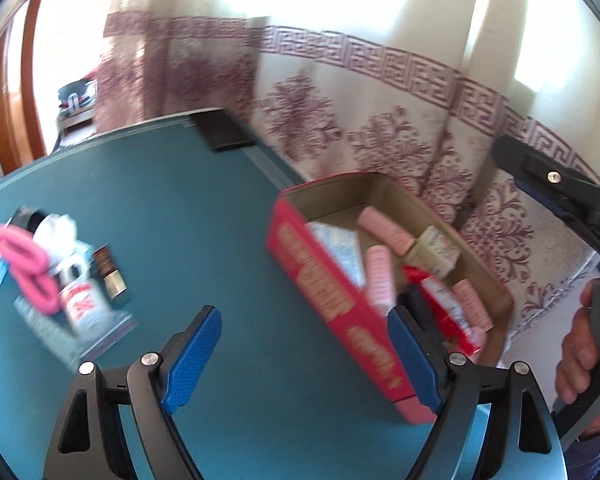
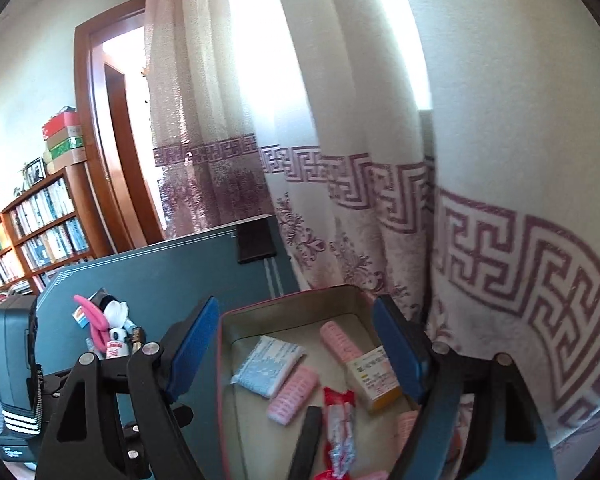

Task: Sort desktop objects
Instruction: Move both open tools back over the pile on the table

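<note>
A red box (image 1: 332,300) with an open top stands at the right of the teal table (image 1: 172,208). It holds pink hair rollers (image 2: 294,394), a blue-and-white packet (image 2: 268,366), a small yellow-and-white carton (image 2: 376,378), a red wrapper (image 2: 340,420) and a black strip (image 2: 306,440). My left gripper (image 1: 304,356) hangs open over the table by the box's near wall, its pads pressing on nothing. My right gripper (image 2: 300,352) stands open above the box's inside (image 2: 292,300), empty. A loose pile (image 1: 60,276) lies at the left: a pink band, a white bottle, a small dark bottle.
A patterned curtain (image 2: 380,200) hangs right behind the box and table edge. A flat black thing (image 1: 224,132) lies at the table's far edge. A hand (image 1: 584,360) holds the right gripper's handle. A bookshelf (image 2: 40,224) and a doorway stand beyond the table. A black striped device (image 2: 12,380) is at lower left.
</note>
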A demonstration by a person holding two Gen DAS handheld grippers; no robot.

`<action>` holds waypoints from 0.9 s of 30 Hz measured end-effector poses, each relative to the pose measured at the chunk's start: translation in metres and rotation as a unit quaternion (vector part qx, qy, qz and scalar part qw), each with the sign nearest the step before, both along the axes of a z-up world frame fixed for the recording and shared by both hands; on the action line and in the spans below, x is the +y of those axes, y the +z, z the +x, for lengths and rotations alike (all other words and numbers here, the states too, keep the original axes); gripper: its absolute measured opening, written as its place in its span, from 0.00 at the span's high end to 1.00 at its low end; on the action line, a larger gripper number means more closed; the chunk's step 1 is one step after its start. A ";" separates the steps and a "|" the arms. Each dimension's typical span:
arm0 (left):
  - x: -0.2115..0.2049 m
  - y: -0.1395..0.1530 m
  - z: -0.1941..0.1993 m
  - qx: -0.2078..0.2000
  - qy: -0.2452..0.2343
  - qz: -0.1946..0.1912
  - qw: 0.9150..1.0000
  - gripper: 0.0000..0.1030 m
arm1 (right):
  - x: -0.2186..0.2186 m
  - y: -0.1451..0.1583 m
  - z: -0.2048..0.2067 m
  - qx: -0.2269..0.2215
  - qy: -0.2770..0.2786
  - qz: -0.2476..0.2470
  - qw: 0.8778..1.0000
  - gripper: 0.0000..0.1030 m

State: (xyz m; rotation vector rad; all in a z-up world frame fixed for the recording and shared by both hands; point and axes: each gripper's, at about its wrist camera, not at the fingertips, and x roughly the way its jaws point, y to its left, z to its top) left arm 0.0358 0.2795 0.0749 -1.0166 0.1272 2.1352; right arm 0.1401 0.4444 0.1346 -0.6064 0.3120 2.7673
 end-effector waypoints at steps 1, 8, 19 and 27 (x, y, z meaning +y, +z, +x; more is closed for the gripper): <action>-0.007 -0.002 -0.002 -0.002 0.008 -0.001 1.000 0.16 | -0.006 -0.001 -0.003 -0.002 0.008 -0.002 1.000 0.20; -0.073 -0.012 -0.021 -0.009 0.078 -0.008 0.997 0.16 | -0.050 -0.008 -0.025 -0.010 0.064 -0.007 0.998 0.20; -0.174 -0.028 -0.057 -0.026 0.191 -0.013 0.981 0.16 | -0.115 -0.037 -0.073 -0.052 0.152 -0.033 0.987 0.20; -0.216 -0.041 -0.068 -0.041 0.224 -0.005 0.974 0.16 | -0.150 -0.063 -0.107 -0.097 0.191 -0.054 0.975 0.20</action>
